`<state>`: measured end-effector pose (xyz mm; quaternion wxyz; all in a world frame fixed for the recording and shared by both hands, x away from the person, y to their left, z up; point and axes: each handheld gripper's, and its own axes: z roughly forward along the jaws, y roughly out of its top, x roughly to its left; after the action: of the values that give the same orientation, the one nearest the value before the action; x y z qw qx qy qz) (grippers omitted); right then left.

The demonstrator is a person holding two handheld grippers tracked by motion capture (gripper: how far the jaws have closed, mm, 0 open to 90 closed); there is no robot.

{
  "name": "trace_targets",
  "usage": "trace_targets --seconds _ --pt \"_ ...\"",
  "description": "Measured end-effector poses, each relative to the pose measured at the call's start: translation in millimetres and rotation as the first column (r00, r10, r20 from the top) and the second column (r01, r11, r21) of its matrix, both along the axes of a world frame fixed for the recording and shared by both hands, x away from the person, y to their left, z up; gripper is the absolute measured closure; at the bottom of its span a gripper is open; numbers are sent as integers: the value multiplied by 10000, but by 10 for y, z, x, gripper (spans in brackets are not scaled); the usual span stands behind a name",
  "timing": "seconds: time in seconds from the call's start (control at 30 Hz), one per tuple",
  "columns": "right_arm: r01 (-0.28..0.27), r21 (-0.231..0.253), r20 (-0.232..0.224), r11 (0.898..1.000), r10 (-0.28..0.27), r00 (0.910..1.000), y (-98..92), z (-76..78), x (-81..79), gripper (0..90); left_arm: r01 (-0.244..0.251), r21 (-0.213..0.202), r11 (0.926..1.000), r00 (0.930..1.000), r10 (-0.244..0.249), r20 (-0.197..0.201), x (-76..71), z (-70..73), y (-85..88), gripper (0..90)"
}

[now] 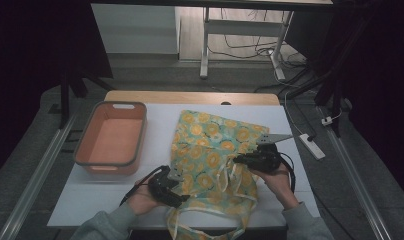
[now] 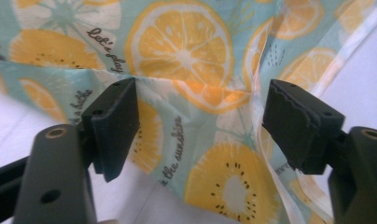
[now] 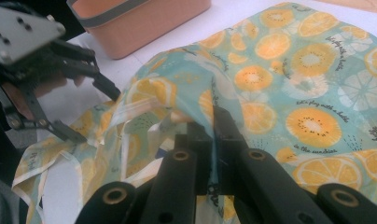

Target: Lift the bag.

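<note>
A thin cloth (image 1: 210, 145) printed with lemon and kiwi slices on pale green lies crumpled across the white table, its white straps trailing over the front edge. My left gripper (image 1: 182, 187) is at the cloth's near left edge. In the left gripper view its jaws (image 2: 200, 98) stand wide apart, a fold of the cloth (image 2: 186, 51) lying between them untouched. The right gripper view shows that gripper (image 3: 98, 116) open beside the cloth's hem. My right gripper (image 1: 237, 159) is shut on a raised ridge of the cloth (image 3: 280, 74), pinched between its fingertips (image 3: 214, 116).
An orange bin with a grey rim (image 1: 85, 150) stands to the left of the cloth, and shows in the right gripper view (image 3: 144, 28). Bare white table (image 1: 90, 195) lies before it. A power strip (image 1: 312, 146) sits off the right edge.
</note>
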<state>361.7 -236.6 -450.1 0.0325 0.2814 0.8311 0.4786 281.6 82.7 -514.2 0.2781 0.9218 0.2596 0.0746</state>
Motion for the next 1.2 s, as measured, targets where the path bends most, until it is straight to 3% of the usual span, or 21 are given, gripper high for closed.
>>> trace_targets --seconds 0.2,0.47,0.63,0.73,0.8,0.83,0.93,1.0,1.07,1.13,1.2 --pt "-50 -49 -56 10000 50 10000 4 -12 2 867 445 314 9985 9990 -443 -97 -14 -68 -75 573" --pt "-63 -130 -107 9999 61 9999 5 -32 1 862 667 160 9976 9973 -661 -328 -12 -62 -59 874" --pt "-89 -157 -153 9998 86 9998 -1 -43 -3 851 683 137 9976 9975 -681 -166 -35 -38 -36 890" --pt "-81 -205 -191 9998 77 9998 -10 -49 -10 804 588 -336 9977 9982 -586 89 -56 52 33 891" --pt "-144 -157 -261 9998 140 9996 -21 -52 -24 775 491 -879 9949 9985 -467 284 -75 129 107 892" --pt "-260 -112 -231 9996 257 9994 -27 -52 -37 732 397 -1175 9923 9988 -360 338 -85 167 147 892" --pt "-204 -216 -98 9996 202 9997 -41 -3 -115 494 177 -1890 9818 9987 -84 499 -108 257 259 892" --pt "9 -184 155 9998 -6 9999 -74 80 -219 365 120 -2077 9781 9987 -15 505 -109 282 308 892" --pt "200 -265 537 9994 -186 9984 -127 176 -361 300 95 -2120 9772 9987 12 504 -106 284 336 892" --pt "282 -286 655 9992 -263 9975 -197 241 -520 278 69 -2187 9758 9988 37 481 -103 285 355 892" --pt "557 -663 679 9962 -512 9964 -254 236 -691 261 83 -2249 9744 9988 28 492 -103 293 366 892"
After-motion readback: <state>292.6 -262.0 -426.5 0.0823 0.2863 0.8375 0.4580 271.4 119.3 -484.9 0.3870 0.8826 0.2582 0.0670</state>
